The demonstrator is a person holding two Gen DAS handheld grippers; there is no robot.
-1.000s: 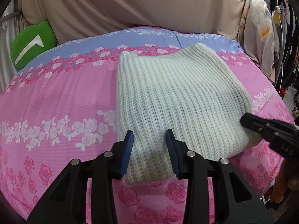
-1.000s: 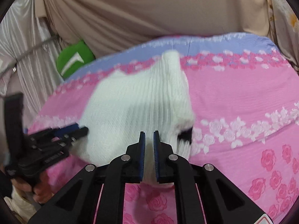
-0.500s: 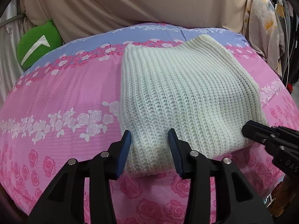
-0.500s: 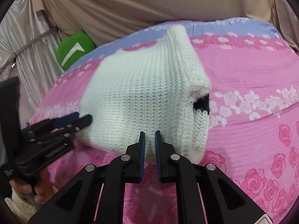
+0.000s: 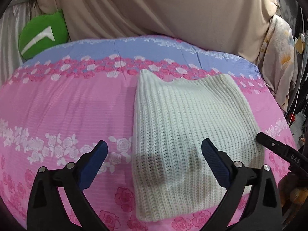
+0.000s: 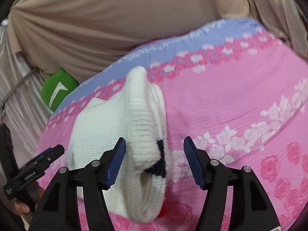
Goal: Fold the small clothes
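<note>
With both sets of jaws just opened, the left gripper (image 5: 154, 159) and right gripper (image 6: 155, 154) hold nothing; the folded white sweater (image 5: 184, 127) lies on the pink bedspread (image 5: 67, 107).

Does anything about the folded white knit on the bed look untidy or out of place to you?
Mostly tidy. The white knit lies flat on the pink bedspread, but at its right edge the layers gape open, showing a dark patch inside. Both grippers are open.
</note>
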